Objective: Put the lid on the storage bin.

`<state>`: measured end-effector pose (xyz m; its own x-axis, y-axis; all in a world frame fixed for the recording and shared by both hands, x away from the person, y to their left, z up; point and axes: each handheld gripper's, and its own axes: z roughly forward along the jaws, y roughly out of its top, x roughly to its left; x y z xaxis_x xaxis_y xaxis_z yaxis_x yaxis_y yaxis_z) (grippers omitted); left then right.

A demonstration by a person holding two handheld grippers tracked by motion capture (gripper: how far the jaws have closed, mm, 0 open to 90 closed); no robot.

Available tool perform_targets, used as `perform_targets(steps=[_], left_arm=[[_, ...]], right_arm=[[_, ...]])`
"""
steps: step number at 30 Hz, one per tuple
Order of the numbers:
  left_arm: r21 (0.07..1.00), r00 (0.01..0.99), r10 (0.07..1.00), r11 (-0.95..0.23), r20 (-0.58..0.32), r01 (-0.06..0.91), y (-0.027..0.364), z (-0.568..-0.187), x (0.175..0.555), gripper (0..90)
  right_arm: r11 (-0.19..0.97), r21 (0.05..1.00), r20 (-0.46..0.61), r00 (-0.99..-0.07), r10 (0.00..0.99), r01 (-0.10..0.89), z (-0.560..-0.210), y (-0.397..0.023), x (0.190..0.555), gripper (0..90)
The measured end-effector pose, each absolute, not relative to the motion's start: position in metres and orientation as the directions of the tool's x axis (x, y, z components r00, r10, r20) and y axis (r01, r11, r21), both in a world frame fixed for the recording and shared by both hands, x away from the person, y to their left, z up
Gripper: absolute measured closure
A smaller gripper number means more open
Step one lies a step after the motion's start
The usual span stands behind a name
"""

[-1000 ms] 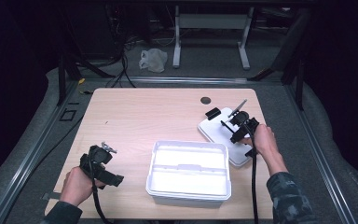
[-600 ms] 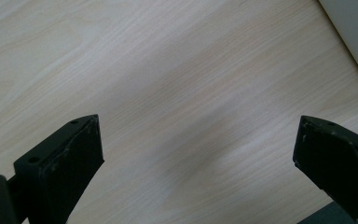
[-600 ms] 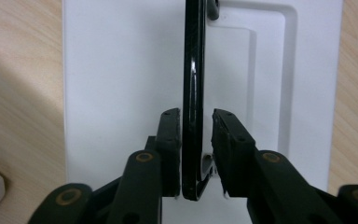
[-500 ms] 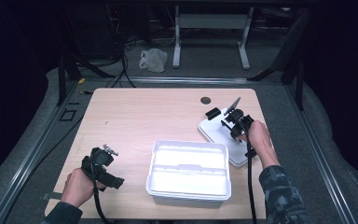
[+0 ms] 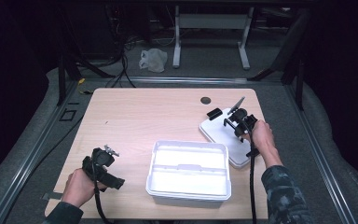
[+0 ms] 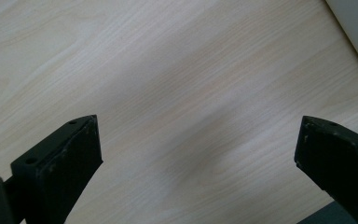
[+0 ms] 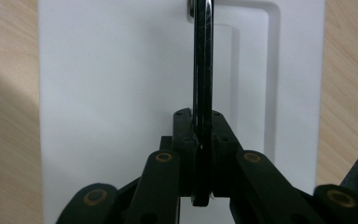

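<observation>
Pale wood tabletop (image 5: 144, 121) stands on grey carpet in a dark room with cables and a white frame behind. Right gripper (image 7: 200, 140) has just closed its jaws on a thin dark blade-like tool (image 7: 202, 70) above a white lid (image 5: 219, 133) at the right edge. Left gripper (image 6: 198, 149) rests near the front left, jaws wide apart. A white tray (image 5: 156, 179) sits front centre.

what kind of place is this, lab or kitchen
Probably a lab or recording space, not a kitchen: a bare wooden table on grey carpet, loose cables on the floor behind, a metal stand, and dark surroundings.
</observation>
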<state>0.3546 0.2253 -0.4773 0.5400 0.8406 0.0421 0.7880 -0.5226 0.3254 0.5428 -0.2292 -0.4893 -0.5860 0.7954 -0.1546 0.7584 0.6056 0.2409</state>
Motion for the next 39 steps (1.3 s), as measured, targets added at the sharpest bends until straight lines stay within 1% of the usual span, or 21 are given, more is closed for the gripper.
perform_targets(steps=[4, 7, 14, 29, 34, 39], left_arm=[[0.322, 0.537, 0.843, -0.519, 0.04, 0.792, 0.227, -0.478, 0.355, 0.2], [0.323, 0.533, 0.845, -0.516, 0.04, 0.793, 0.227, -0.478, 0.355, 0.2], [0.315, 0.529, 0.848, -0.513, 0.041, 0.798, 0.229, -0.48, 0.355, 0.0], [0.309, 0.525, 0.85, -0.509, 0.035, 0.803, 0.233, -0.483, 0.356, 0.0], [0.309, 0.524, 0.851, -0.508, 0.035, 0.804, 0.233, -0.484, 0.356, 0.0], [0.308, 0.525, 0.851, -0.508, 0.032, 0.805, 0.233, -0.484, 0.356, 0.0]], right_arm=[[0.616, 0.248, -0.167, -0.594, 0.787, 0.748, -0.484, -0.233, 0.539, 84.7], [0.618, 0.252, -0.148, -0.602, 0.785, 0.745, -0.479, -0.238, 0.536, 84.7], [0.61, 0.275, -0.141, -0.597, 0.79, 0.743, -0.464, -0.25, 0.529, 84.8], [0.631, 0.303, -0.182, -0.607, 0.774, 0.714, -0.41, -0.268, 0.519, 84.8], [0.645, 0.328, -0.181, -0.624, 0.76, 0.691, -0.389, -0.269, 0.513, 84.7], [0.674, 0.352, -0.179, -0.66, 0.73, 0.65, -0.366, -0.266, 0.504, 84.7]])
